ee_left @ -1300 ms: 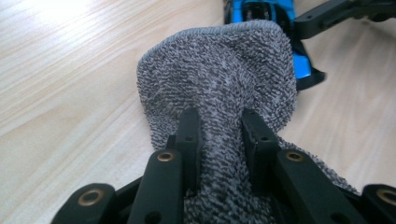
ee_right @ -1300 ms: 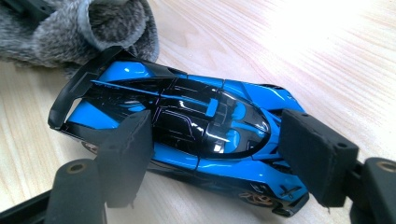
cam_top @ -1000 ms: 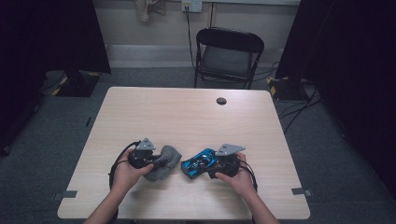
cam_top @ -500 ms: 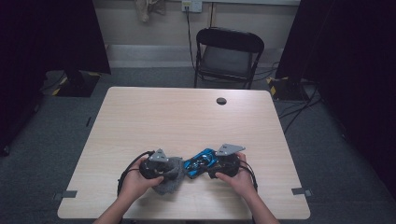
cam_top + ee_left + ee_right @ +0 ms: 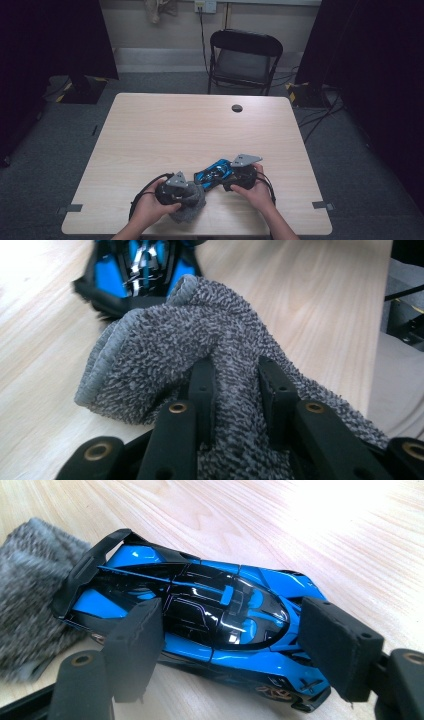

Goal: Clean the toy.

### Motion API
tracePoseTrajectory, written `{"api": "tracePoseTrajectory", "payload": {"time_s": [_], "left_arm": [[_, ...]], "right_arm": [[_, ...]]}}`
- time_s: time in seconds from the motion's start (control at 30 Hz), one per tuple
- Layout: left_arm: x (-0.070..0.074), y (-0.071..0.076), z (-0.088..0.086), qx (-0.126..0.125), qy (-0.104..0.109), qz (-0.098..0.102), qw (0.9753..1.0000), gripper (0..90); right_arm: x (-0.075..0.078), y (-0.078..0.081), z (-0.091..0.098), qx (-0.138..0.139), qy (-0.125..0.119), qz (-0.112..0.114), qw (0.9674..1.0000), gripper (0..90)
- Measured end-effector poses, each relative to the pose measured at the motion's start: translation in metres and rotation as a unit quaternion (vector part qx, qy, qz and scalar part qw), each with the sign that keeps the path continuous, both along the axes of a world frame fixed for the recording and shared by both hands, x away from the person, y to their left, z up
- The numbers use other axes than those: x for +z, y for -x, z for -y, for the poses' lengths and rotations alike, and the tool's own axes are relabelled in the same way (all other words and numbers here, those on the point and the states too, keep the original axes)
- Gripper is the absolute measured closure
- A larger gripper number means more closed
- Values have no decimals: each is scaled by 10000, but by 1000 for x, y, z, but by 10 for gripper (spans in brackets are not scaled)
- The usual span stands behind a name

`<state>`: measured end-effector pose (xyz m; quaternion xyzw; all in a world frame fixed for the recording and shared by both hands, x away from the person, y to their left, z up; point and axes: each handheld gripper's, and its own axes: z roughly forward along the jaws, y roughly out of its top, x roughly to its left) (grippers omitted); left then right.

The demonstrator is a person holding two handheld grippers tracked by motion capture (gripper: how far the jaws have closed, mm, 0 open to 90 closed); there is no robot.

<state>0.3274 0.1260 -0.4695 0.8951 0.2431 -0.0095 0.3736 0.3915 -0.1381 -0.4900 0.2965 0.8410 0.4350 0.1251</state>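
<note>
A blue and black toy car (image 5: 212, 173) lies on the wooden table (image 5: 175, 125) near its front edge. My right gripper (image 5: 227, 179) is shut on it, one pad pressed to each side of the car (image 5: 210, 605). My left gripper (image 5: 192, 196) is shut on a bunched grey terry cloth (image 5: 189, 211). A fold of the cloth (image 5: 200, 335) is pinched between its two black jaws. The free end of the cloth reaches the car's rear wing (image 5: 135, 270). In the right gripper view, the cloth (image 5: 30, 580) lies against the car's tail at the left.
A small black round cap (image 5: 237, 108) sits in the table near its far edge. A black folding chair (image 5: 245, 60) stands behind the table. Cables trail from both grippers toward the front edge, and dark curtains hang on both sides.
My left hand has slid to the right along the front of the table with the cloth, bringing it up to the car's rear. The right hand and the car have stayed put.
</note>
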Motion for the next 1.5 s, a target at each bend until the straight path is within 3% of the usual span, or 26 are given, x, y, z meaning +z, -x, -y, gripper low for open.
{"api": "tracePoseTrajectory", "payload": {"time_s": [0.23, 0.3, 0.57, 0.8, 1.07, 1.5], "left_arm": [[2, 5, 8, -162, 89, -21, 9998, 722], [3, 6, 7, -162, 162, -77, 9997, 721], [13, 10, -3, -116, 267, 12, 9996, 721], [20, 5, -34, 333, 447, 111, 9984, 720], [34, -13, -66, 888, 487, 443, 9939, 718], [25, -61, -78, 1457, 358, 571, 9870, 709]], "right_arm": [[0, 0, 0, 4, 7, 7, 10000, 261], [0, 0, 0, 1, 4, 6, 10000, 261], [0, 0, 0, 2, -3, 1, 10000, 261], [-1, 0, 0, 7, -14, 18, 10000, 261], [-1, 1, 0, 1, -18, 17, 10000, 261], [-1, 1, 0, 0, -13, 16, 10000, 261]]}}
